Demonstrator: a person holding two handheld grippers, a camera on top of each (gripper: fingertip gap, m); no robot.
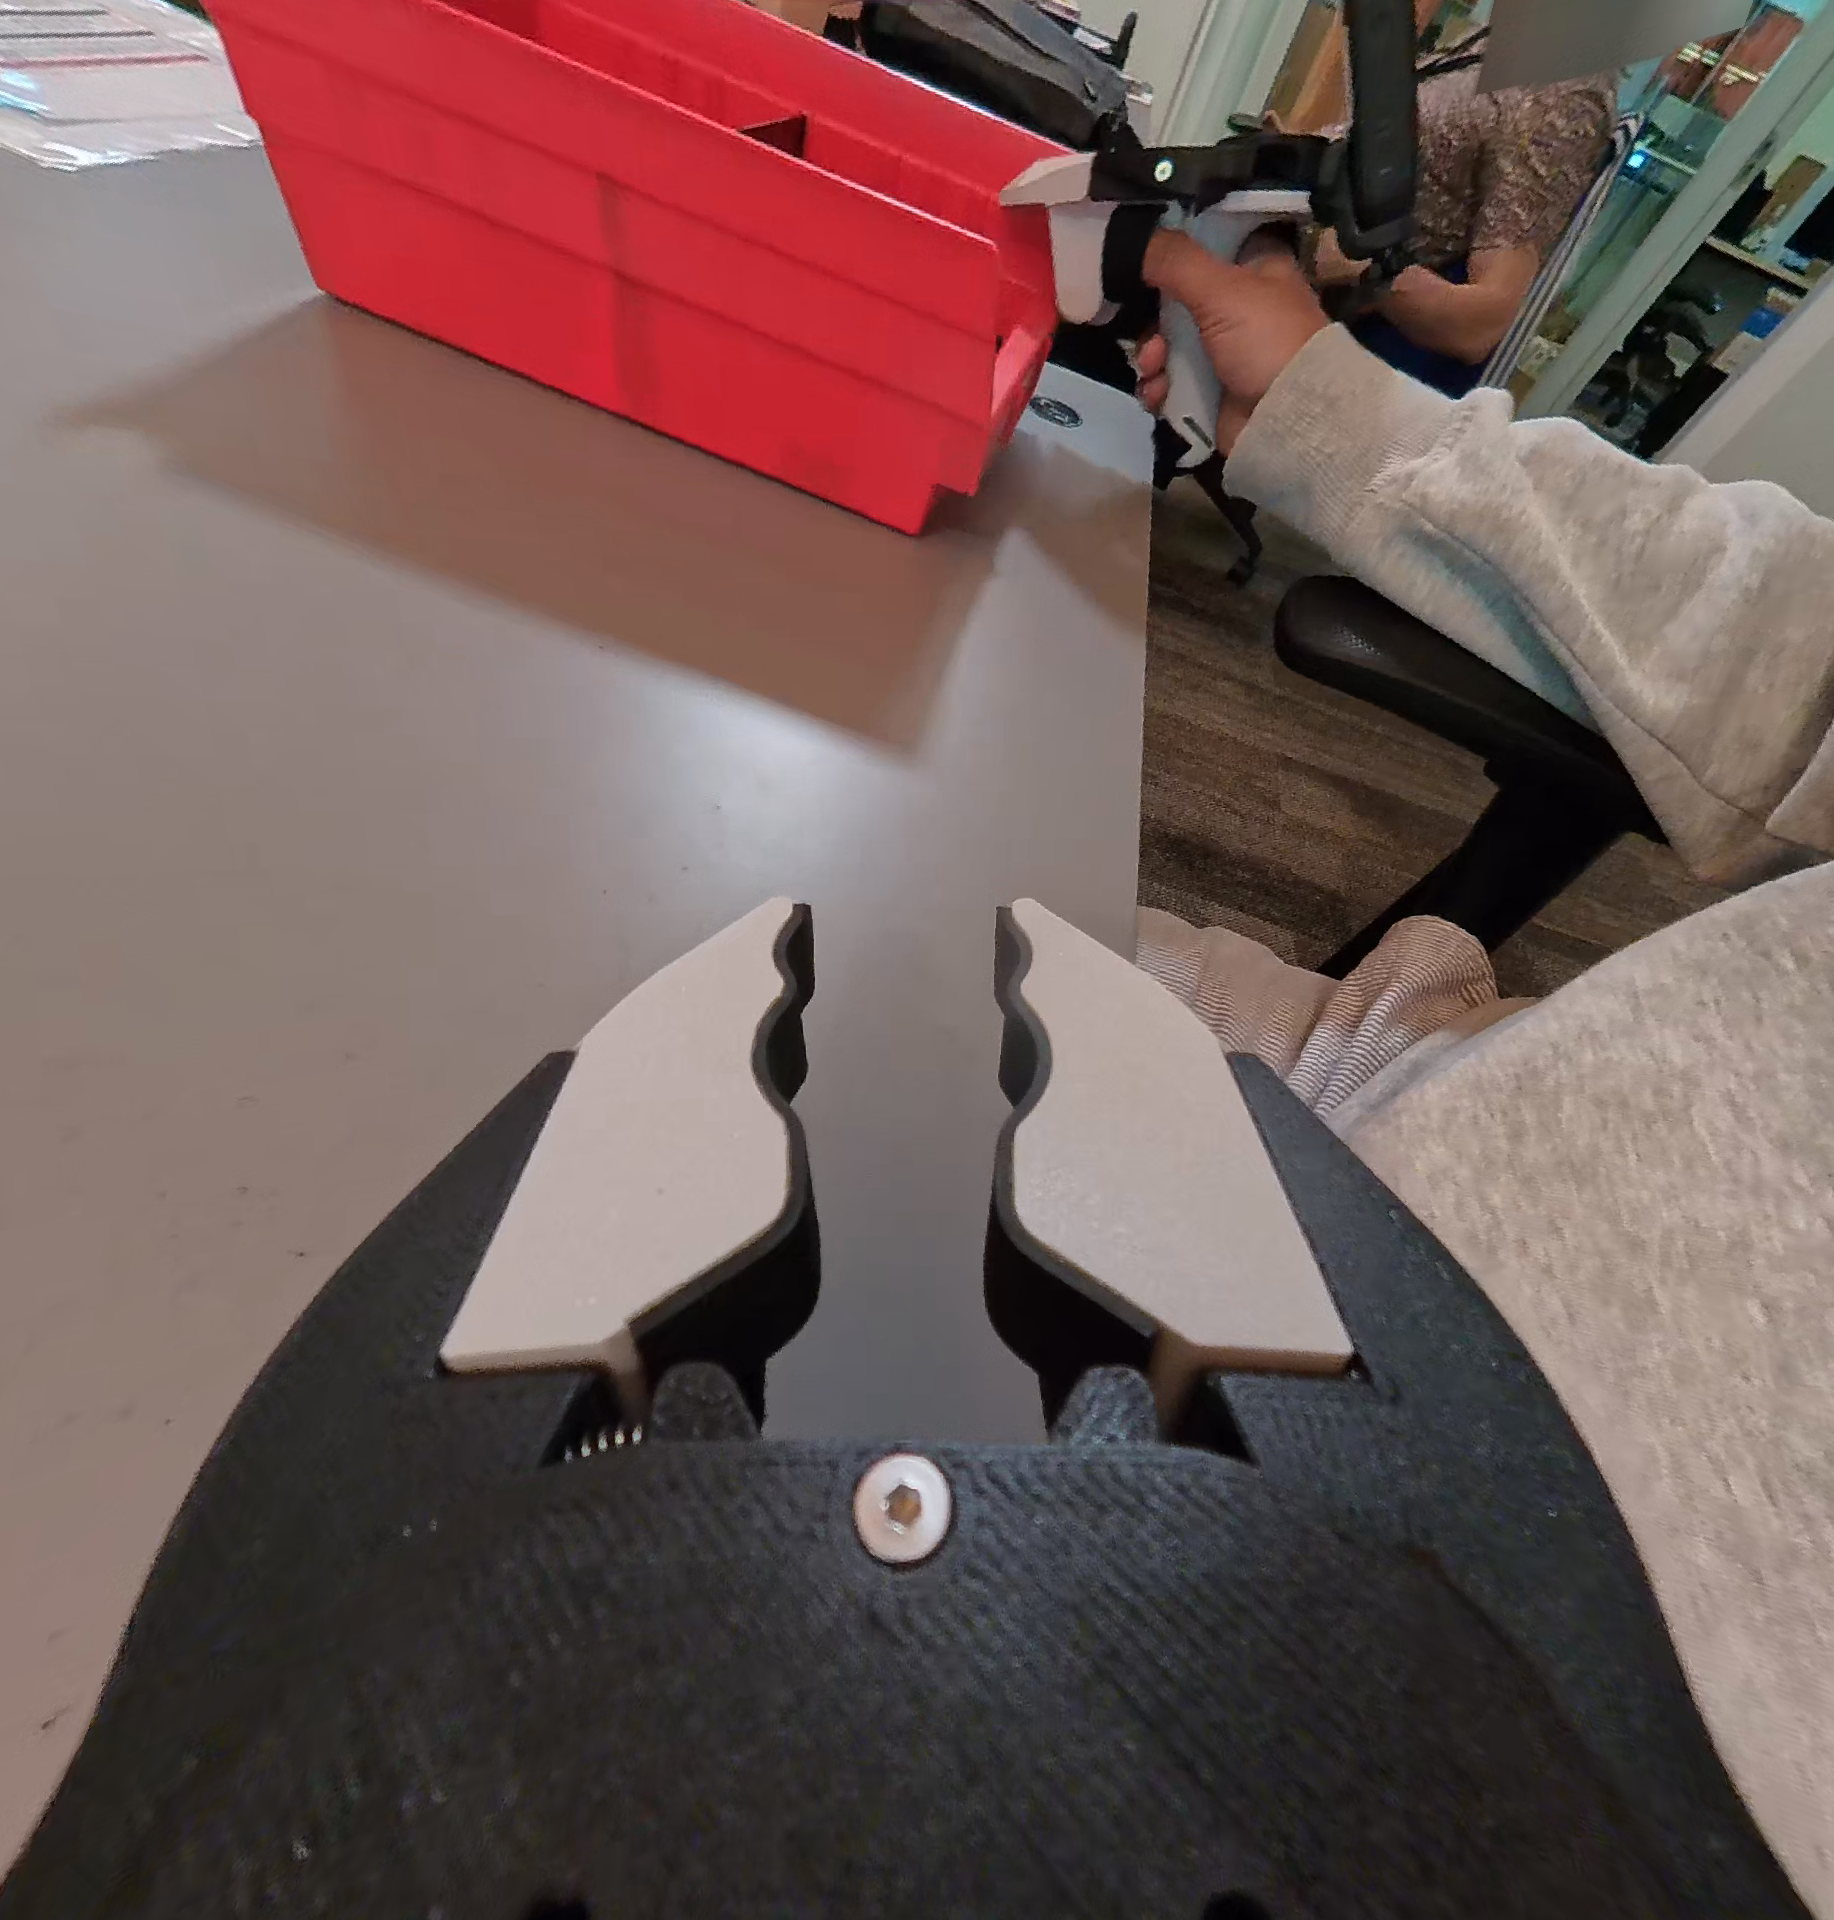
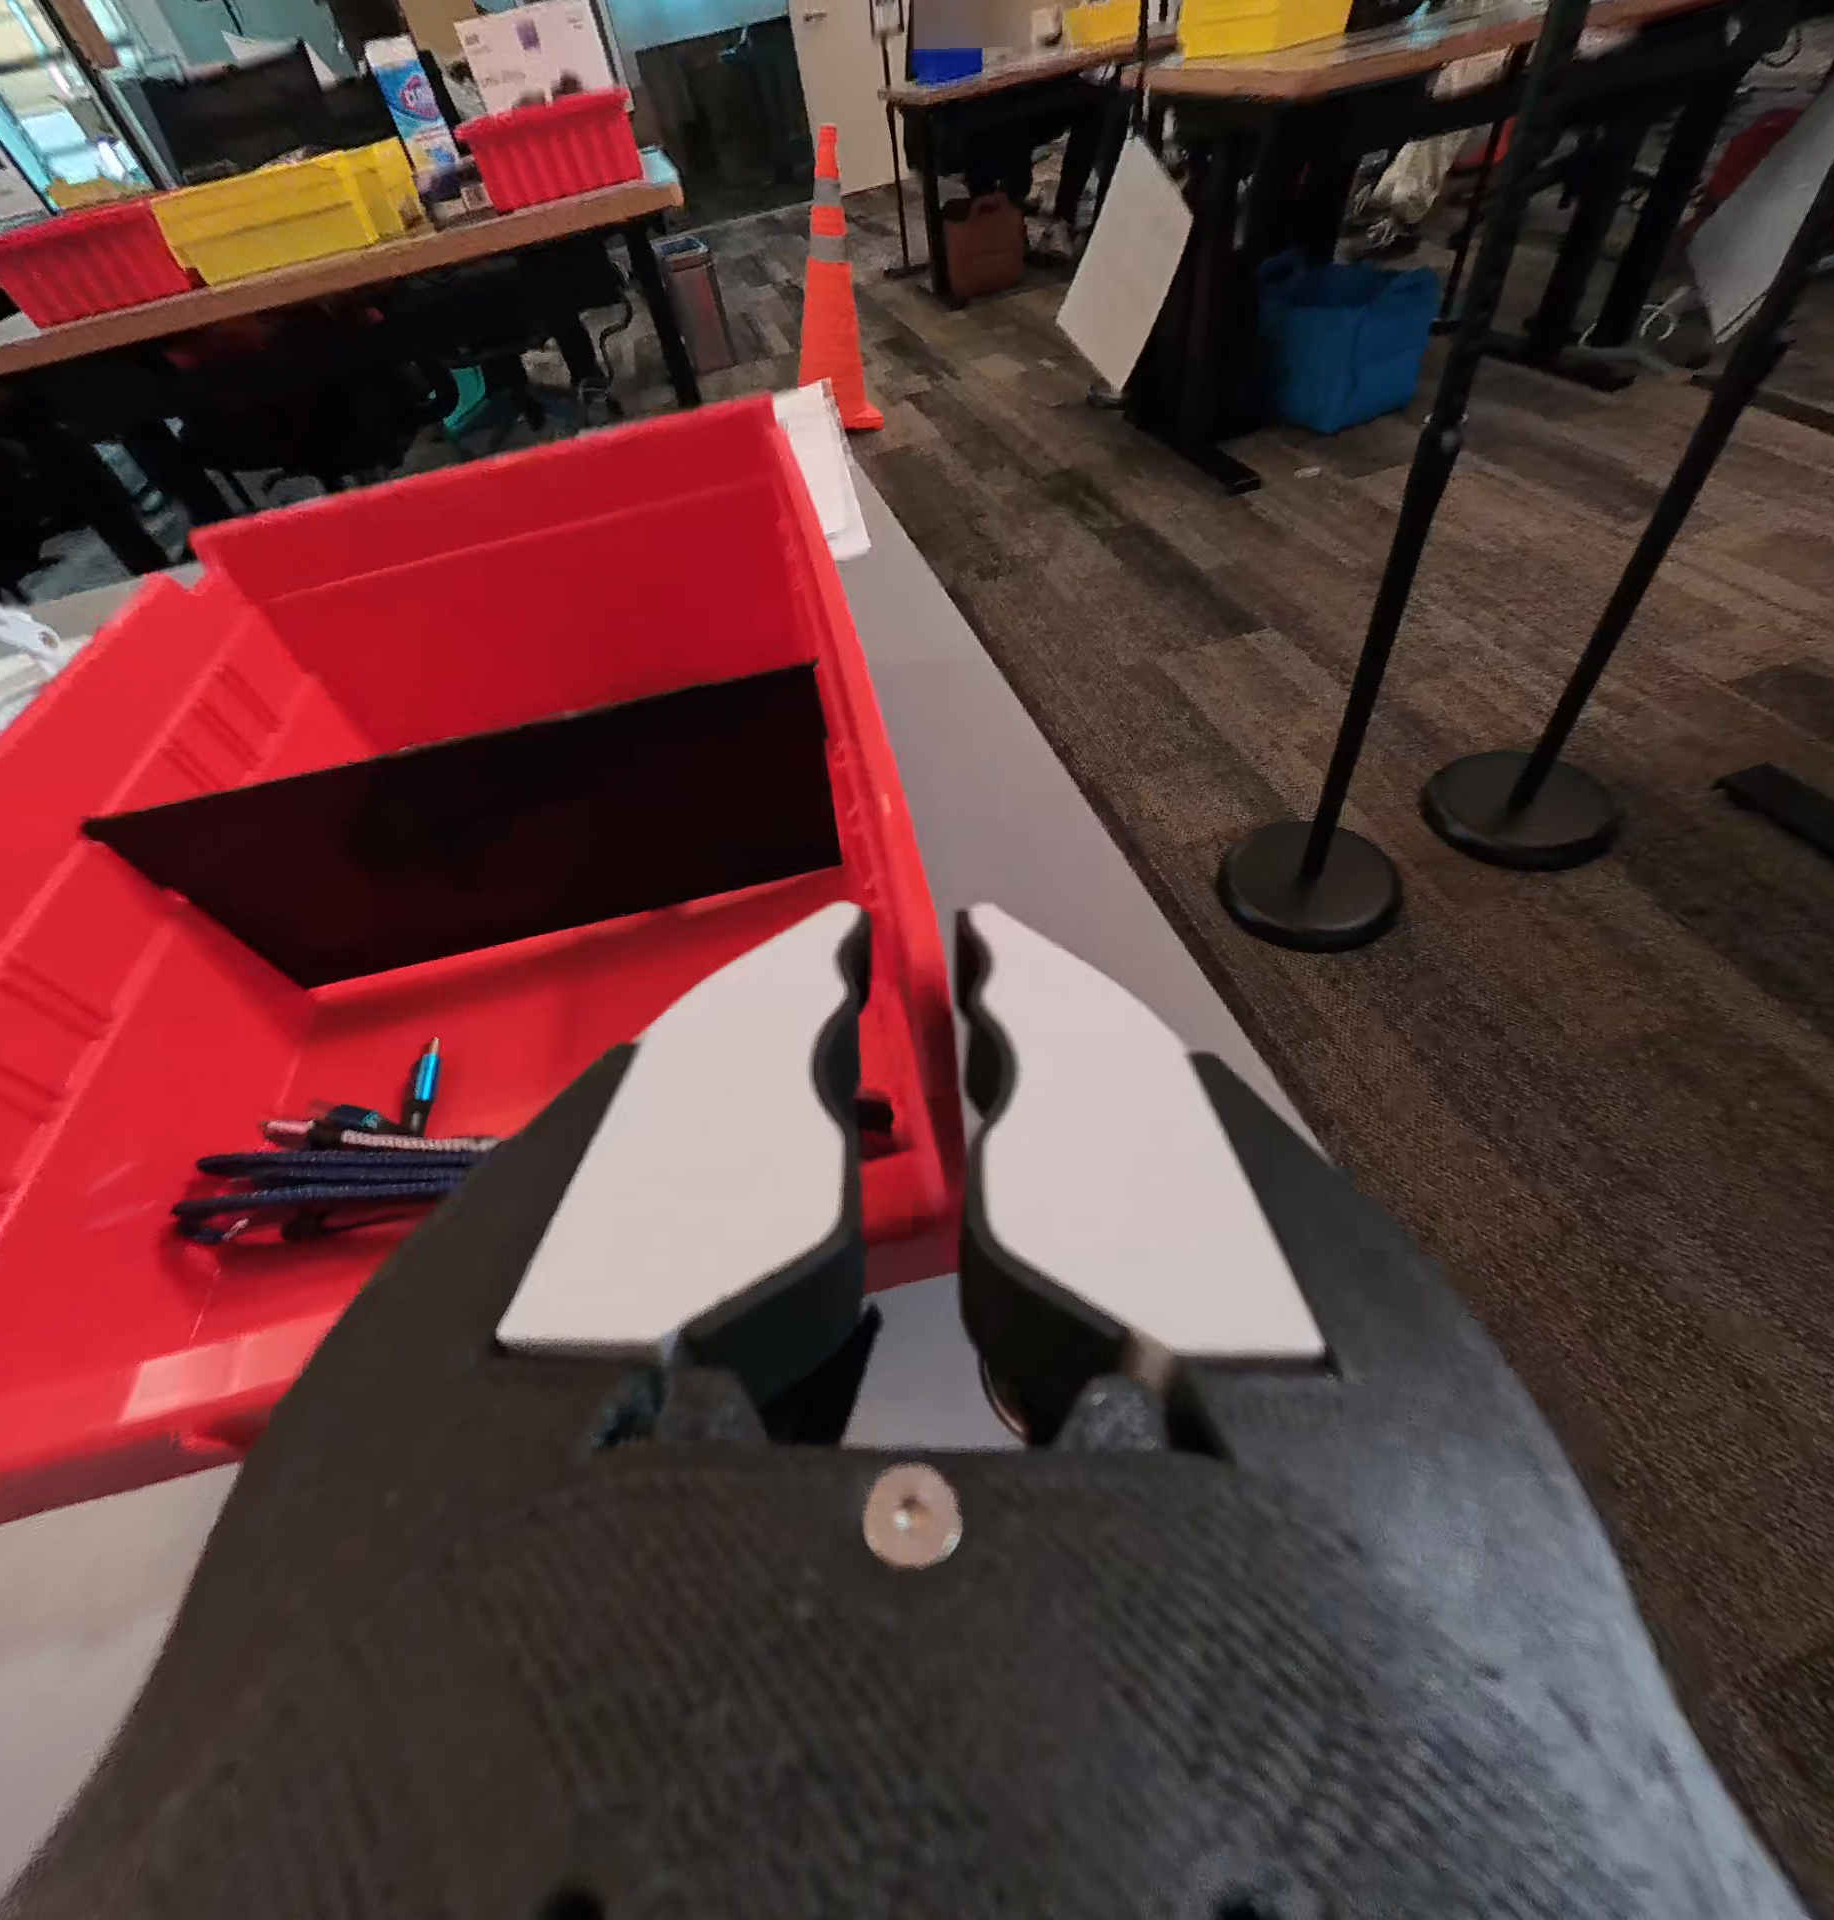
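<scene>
- Your left gripper (image 1: 905,925) hangs low over the grey table (image 1: 321,831), jaws parted by a moderate gap with nothing between them; the red bin (image 1: 632,260) sits well ahead and to the left of them.
- Your right gripper (image 2: 911,925) has its jaws parted only narrowly, and they straddle the bin's right wall; whether the fingers touch it, I cannot tell.
- Left of those jaws, on the bin floor, lies a bundle of dark braided cables (image 2: 331,1174); a black divider (image 2: 477,821) stands ahead of them.
- Risk, as I judge it: closing or twisting here could pinch the wall and drag or tip the bin toward the table edge.
</scene>
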